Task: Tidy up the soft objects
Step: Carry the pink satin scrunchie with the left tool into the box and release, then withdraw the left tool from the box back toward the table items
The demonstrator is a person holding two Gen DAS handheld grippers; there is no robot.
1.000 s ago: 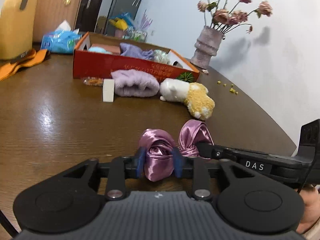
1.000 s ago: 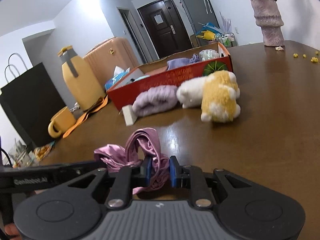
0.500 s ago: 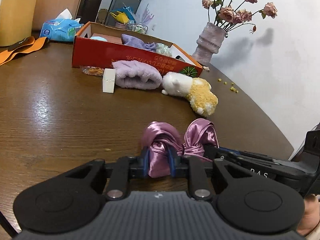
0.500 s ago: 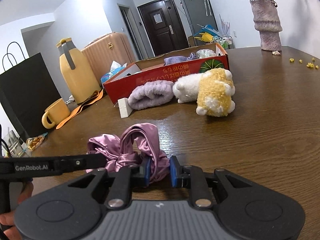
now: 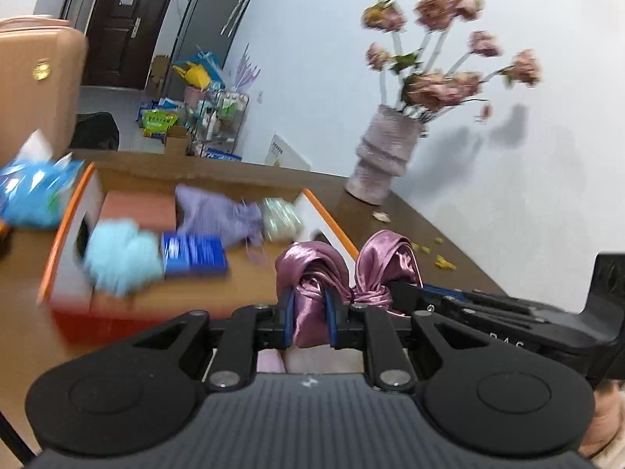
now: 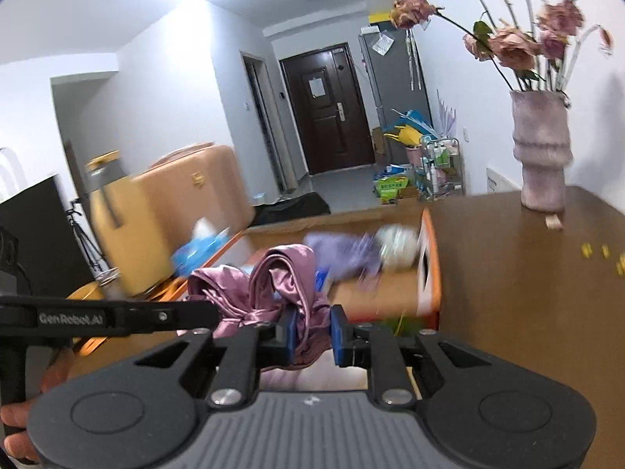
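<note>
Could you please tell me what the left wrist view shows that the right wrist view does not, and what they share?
Only the left wrist view shows the light blue fluffy item and the blue packet inside the red box. Only the right wrist view shows the yellow jug, blurred, and the black bag. Both show the pink satin cloth, gripped by the left tool and the right tool, plus the vase, the dark door and the peach suitcase.
</note>
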